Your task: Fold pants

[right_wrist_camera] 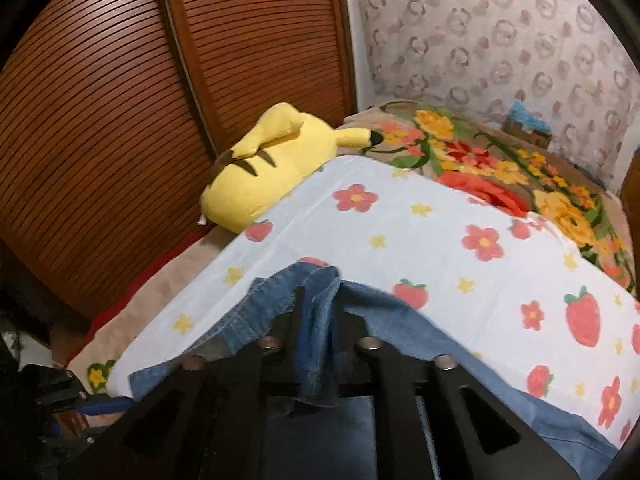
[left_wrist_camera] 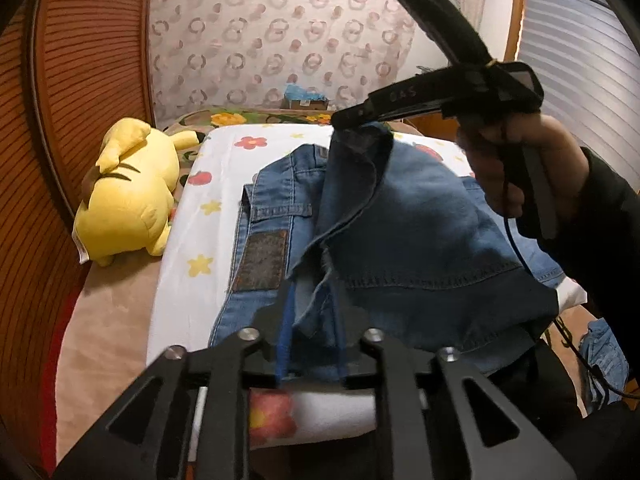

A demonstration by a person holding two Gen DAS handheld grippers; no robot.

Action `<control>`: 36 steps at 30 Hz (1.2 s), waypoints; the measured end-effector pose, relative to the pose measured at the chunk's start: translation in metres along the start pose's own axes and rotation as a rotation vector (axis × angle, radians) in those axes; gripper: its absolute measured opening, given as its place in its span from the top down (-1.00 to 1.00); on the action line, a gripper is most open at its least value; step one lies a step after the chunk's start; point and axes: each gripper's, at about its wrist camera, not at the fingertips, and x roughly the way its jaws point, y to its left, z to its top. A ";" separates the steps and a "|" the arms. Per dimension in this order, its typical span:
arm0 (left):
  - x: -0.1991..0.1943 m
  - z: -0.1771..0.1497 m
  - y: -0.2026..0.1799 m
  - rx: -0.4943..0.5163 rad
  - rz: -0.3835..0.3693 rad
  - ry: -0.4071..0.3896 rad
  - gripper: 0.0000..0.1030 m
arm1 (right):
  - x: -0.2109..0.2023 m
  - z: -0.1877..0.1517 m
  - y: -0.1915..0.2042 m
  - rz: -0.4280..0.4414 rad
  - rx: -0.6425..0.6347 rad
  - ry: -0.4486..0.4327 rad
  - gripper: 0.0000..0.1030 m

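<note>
Blue jeans [left_wrist_camera: 420,240] lie on a white cloth printed with flowers and strawberries [left_wrist_camera: 192,216], waistband and brown leather patch [left_wrist_camera: 260,260] facing up. A folded-over layer of denim is lifted above them. My left gripper [left_wrist_camera: 316,320] is shut on a bunched hem at the near edge. A person's hand [left_wrist_camera: 512,160] carries my right gripper [left_wrist_camera: 348,118] at the far side, where the raised denim hangs from its tip. In the right wrist view the right gripper [right_wrist_camera: 320,312] pinches a fold of the jeans [right_wrist_camera: 400,320] over the white cloth [right_wrist_camera: 400,220].
A yellow plush toy [left_wrist_camera: 128,188] [right_wrist_camera: 272,168] lies left of the cloth against louvred wooden doors [left_wrist_camera: 80,80]. A flowered blanket [right_wrist_camera: 500,168] covers the bed behind. A small box [left_wrist_camera: 306,100] stands by the patterned wall. Other denim [left_wrist_camera: 604,356] lies at the lower right.
</note>
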 end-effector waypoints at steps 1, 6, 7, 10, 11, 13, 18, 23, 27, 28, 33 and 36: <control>0.000 0.000 0.001 -0.001 -0.006 -0.005 0.58 | 0.000 -0.003 0.001 -0.008 -0.002 -0.008 0.31; 0.005 0.008 -0.005 0.012 -0.015 -0.018 0.51 | -0.017 -0.012 -0.005 -0.018 0.001 -0.060 0.14; 0.007 0.009 -0.005 0.014 -0.010 -0.014 0.51 | -0.020 -0.015 -0.006 -0.024 0.000 -0.060 0.14; 0.018 0.011 -0.003 0.017 -0.003 0.005 0.50 | -0.033 -0.028 -0.011 -0.031 -0.009 -0.054 0.14; 0.022 0.012 -0.002 0.015 0.003 0.013 0.50 | -0.038 -0.035 -0.013 -0.038 -0.017 -0.061 0.14; 0.031 0.012 0.004 0.005 0.021 0.034 0.50 | -0.045 -0.047 -0.019 -0.060 -0.018 -0.058 0.14; 0.049 0.007 0.011 -0.014 0.034 0.080 0.50 | -0.073 -0.083 -0.038 -0.095 0.005 -0.062 0.14; 0.051 0.002 0.010 -0.019 0.032 0.074 0.50 | -0.114 -0.113 -0.054 -0.129 0.056 -0.102 0.14; 0.050 0.001 0.009 -0.002 0.033 0.072 0.51 | -0.134 -0.144 -0.065 -0.162 0.091 -0.094 0.14; 0.050 0.001 0.008 0.006 0.033 0.071 0.51 | -0.136 -0.150 -0.066 -0.164 0.097 -0.088 0.14; 0.041 0.003 0.004 0.026 0.026 0.054 0.86 | -0.125 -0.179 -0.066 -0.171 0.118 -0.039 0.14; 0.022 0.010 0.013 0.004 0.057 0.009 0.87 | -0.115 -0.186 -0.067 -0.163 0.135 -0.013 0.14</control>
